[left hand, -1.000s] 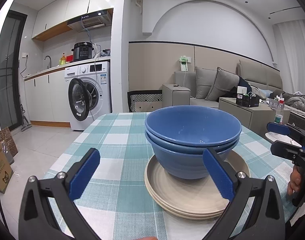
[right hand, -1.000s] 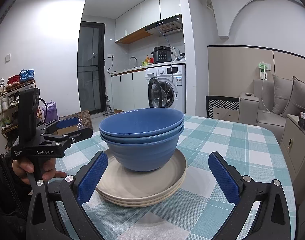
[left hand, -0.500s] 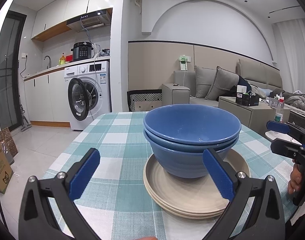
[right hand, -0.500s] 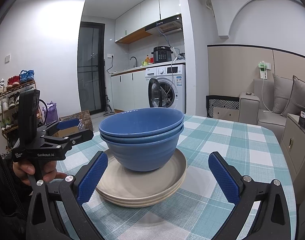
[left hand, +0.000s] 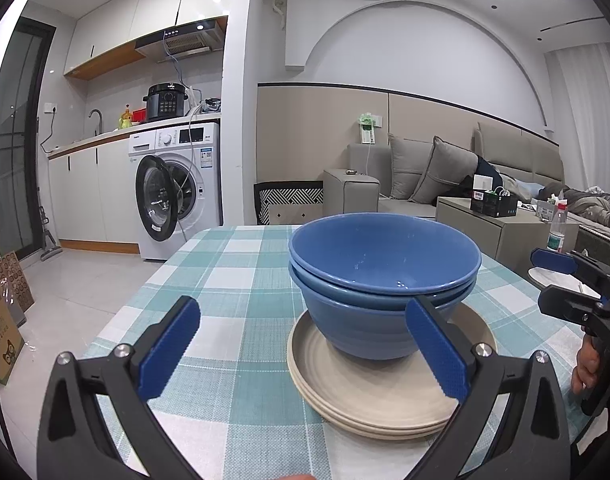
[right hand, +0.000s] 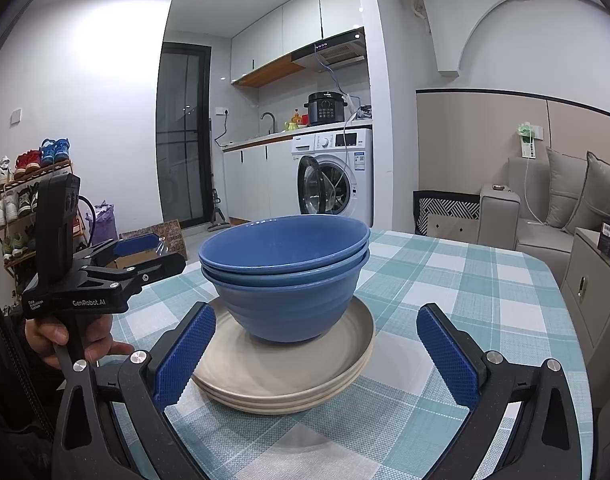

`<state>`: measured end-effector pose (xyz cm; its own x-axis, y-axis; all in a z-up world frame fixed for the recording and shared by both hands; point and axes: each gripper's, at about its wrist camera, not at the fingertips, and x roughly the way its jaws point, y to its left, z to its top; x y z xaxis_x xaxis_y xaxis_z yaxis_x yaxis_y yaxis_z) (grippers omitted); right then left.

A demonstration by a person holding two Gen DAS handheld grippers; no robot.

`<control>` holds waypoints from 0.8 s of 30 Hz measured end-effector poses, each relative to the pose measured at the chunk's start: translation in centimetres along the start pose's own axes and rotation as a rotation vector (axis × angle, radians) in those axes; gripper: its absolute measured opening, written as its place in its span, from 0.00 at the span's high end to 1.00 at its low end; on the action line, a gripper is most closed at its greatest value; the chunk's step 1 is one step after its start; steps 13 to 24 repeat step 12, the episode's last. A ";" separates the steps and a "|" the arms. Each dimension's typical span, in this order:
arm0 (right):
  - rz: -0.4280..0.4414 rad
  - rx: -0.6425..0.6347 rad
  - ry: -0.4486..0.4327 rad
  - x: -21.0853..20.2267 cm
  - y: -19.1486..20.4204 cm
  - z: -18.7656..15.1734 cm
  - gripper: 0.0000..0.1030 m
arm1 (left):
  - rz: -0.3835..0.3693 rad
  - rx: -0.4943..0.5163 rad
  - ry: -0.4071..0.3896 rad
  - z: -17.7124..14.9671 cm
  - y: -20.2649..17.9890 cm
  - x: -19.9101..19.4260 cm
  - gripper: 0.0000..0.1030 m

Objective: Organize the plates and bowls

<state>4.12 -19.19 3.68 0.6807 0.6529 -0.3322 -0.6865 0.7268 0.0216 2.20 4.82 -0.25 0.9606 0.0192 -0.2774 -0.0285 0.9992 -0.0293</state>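
- Blue bowls (left hand: 385, 280), nested, centre of frame, atop stacked beige plates (left hand: 385, 384) on checked tablecloth (left hand: 233, 280).
- Left gripper (left hand: 305, 352): jaws spread, gripping nothing.
- Right gripper (right hand: 317, 356): likewise spread, bare.

Both cameras sit low, just above the tabletop (left hand: 233, 264), each looking forward between its own fingers. The left wrist view faces the stacked bowls (left hand: 385, 276) from close by, with the sofa (left hand: 437, 176) behind and the right gripper (left hand: 561, 280) at its right edge. The right wrist view looks at the same bowls (right hand: 285, 272) from the other side, as near, toward the washing machine (right hand: 337, 172), with the left gripper (right hand: 145, 256) at its left. Both share the bowls, plates (left hand: 385, 392) and washing machine (left hand: 177, 188)
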 end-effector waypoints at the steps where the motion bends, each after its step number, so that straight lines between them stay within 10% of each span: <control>1: 0.001 0.000 0.001 0.0 0.0 0.0 0.00 | -0.001 0.001 -0.001 0.0 0.0 0.0 0.00; 24: 0.003 0.001 0.000 0.0 0.0 0.0 0.00 | -0.003 0.000 0.001 0.0 0.0 0.1 0.00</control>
